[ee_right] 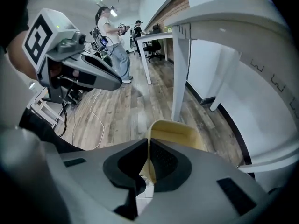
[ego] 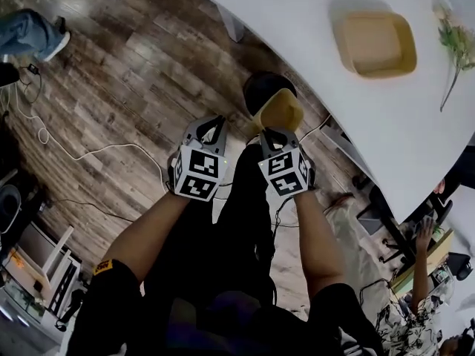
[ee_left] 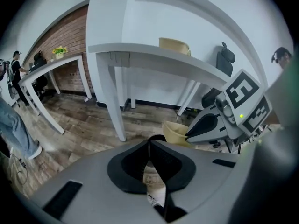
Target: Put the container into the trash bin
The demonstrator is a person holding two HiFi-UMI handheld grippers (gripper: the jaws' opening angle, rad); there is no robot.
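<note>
Two claws (ego: 217,128) (ego: 269,130), two containers (ego: 280,110) (ego: 375,43), maybe one bin (ego: 261,86)

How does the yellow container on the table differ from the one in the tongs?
The tabletop container lies flat, open side up; the held container is tilted. The tabletop one is untouched; the held one is pinched by its rim in the right tongs, over the trash bin. Both are tan and squarish.

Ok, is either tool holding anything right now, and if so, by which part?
The right tool pinches the yellow container by its side wall, at the rim. The left tool is shut with nothing in it.
</note>
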